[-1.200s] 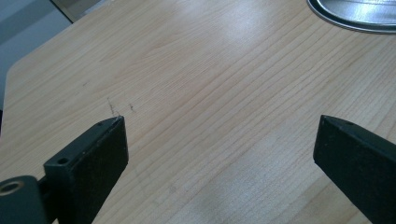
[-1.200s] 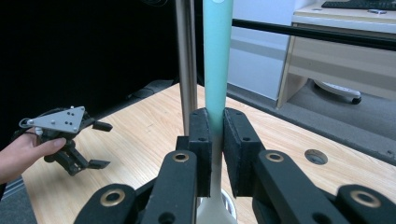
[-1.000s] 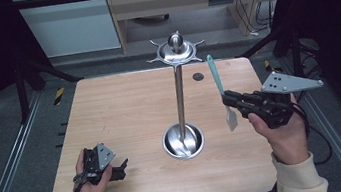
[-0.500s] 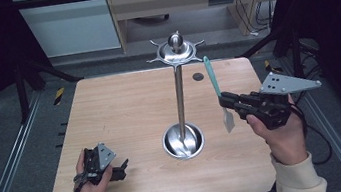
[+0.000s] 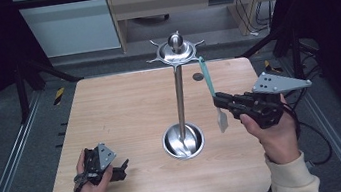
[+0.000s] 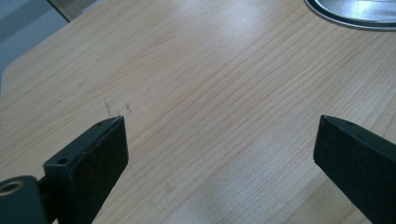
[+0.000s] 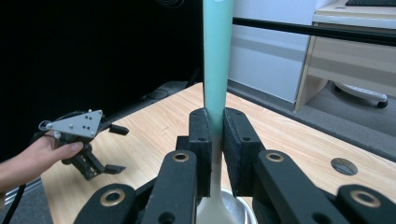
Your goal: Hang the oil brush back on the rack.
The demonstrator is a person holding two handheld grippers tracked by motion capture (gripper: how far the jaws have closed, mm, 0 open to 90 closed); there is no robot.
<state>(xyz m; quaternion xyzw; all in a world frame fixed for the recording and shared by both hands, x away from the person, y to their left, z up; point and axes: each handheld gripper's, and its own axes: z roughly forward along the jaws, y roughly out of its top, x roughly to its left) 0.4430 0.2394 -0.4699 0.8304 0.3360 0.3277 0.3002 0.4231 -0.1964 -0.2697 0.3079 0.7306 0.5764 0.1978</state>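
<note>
Right gripper point(image 5: 220, 101) pinches the teal spatula point(image 5: 208, 83) mid-handle, long axis near vertical, handle end up, pale blade point(image 5: 221, 119) down. Hook rack point(image 5: 176, 52) tops the steel stand just left of the handle tip, right hand nearer. Left gripper point(image 5: 118, 170) rests spread on the table point(image 5: 124, 107), empty.

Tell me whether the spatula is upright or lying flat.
Upright: the spatula hangs off the table, handle up, blade down, pinched in the right gripper.
</note>
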